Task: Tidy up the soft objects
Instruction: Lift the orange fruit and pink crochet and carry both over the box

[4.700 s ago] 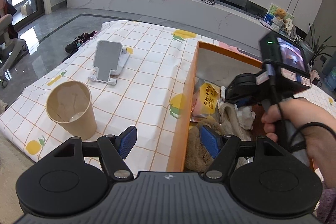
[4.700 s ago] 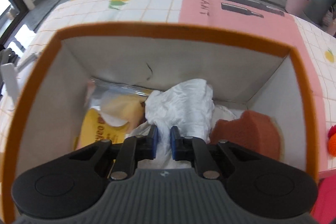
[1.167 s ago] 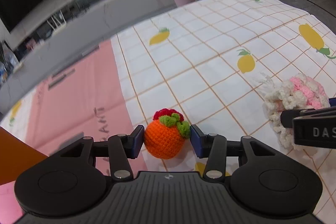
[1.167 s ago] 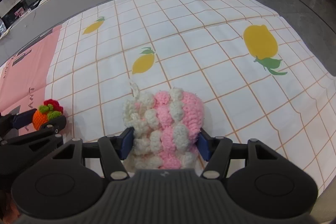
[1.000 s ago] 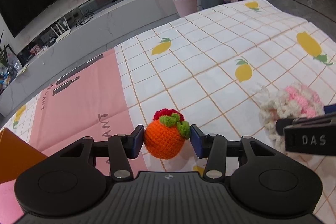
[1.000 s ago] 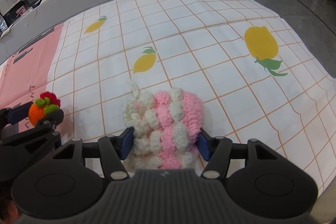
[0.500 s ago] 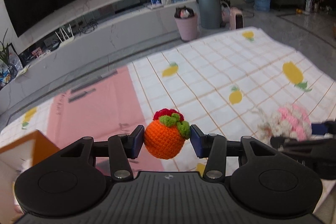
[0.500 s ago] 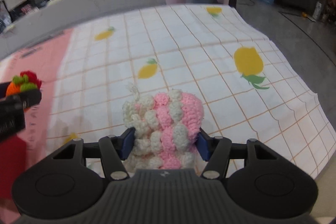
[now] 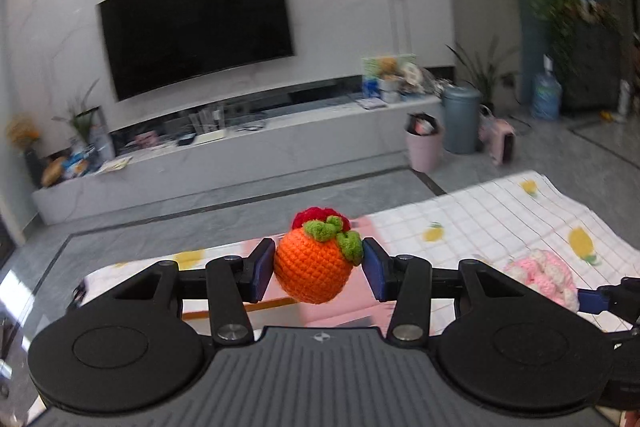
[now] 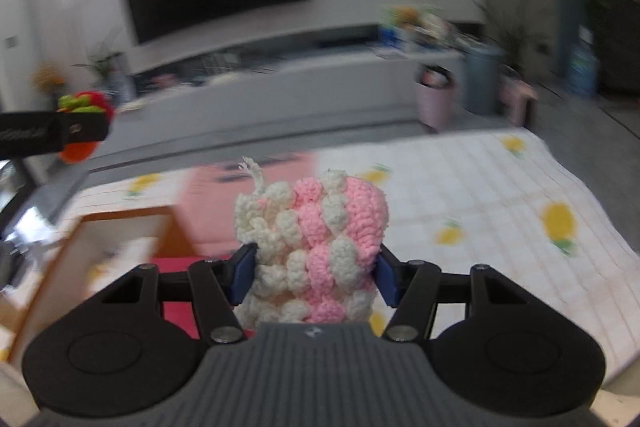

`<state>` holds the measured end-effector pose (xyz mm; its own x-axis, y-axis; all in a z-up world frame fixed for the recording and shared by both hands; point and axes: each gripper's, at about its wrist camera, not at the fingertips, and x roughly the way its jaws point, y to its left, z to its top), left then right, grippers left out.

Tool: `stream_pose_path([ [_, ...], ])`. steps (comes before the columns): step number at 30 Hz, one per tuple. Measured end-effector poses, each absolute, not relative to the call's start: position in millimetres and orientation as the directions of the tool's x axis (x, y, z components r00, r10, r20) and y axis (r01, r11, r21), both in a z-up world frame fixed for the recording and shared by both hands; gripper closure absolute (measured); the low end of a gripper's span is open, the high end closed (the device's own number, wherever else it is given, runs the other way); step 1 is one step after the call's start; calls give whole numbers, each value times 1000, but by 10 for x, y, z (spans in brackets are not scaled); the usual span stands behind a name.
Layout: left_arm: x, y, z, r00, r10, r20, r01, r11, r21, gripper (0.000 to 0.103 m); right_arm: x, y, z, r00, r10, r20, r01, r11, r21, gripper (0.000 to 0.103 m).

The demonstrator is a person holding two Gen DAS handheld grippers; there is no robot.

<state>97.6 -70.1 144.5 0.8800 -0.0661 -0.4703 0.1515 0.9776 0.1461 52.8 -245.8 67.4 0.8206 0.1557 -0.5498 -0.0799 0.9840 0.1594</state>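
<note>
My left gripper (image 9: 318, 269) is shut on an orange crocheted fruit (image 9: 314, 267) with a green and red top, held high above the table. My right gripper (image 10: 314, 277) is shut on a pink and white crocheted pouch (image 10: 314, 243), also lifted off the cloth. In the left wrist view the pouch (image 9: 544, 277) shows at the right, between the right gripper's blue pads. In the right wrist view the orange fruit (image 10: 82, 125) hangs at the far left in the other gripper. The orange-rimmed box (image 10: 120, 217) lies low on the left, blurred.
A checked lemon-print cloth (image 10: 480, 195) with a pink panel (image 10: 256, 175) covers the table. Beyond it are a grey floor, a long white TV bench (image 9: 240, 155), a wall screen (image 9: 196, 23), a pink bin (image 9: 424, 147) and a grey bin (image 9: 460, 119).
Both grippers rose off the table and tilted up with their toys still gripped; the room now fills the views. The orange-rimmed box has come into the right wrist view at the lower left.
</note>
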Motion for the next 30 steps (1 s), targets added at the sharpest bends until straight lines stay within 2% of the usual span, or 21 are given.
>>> stream_pose_path([
  [8,741,112,1377,873,8,-488,53,992,112,50,398,-1447,987,808,291,-513,-271,956,114,43],
  [12,816,381,1214,856,75,-511,6,988,155,50,597,-1065,977,786,307,-536,-311,946,85,43],
  [14,908,535,1138,835,101,-542,-32,990,136,50,733,-890,941,773,307,-555,-325,943,70,43],
  [21,1160,852,785,811,80,-580,-46,996,72,50,1246,-452,732,742,301,-598,-353,935,34,43],
  [26,1367,1029,501,778,45,-627,-90,995,-40,50,1694,-281,432,699,287,-655,-380,925,-1,43],
  [30,1599,1018,289,762,52,-645,-90,996,-25,50,2046,-196,235,664,237,-709,-378,925,-45,43],
])
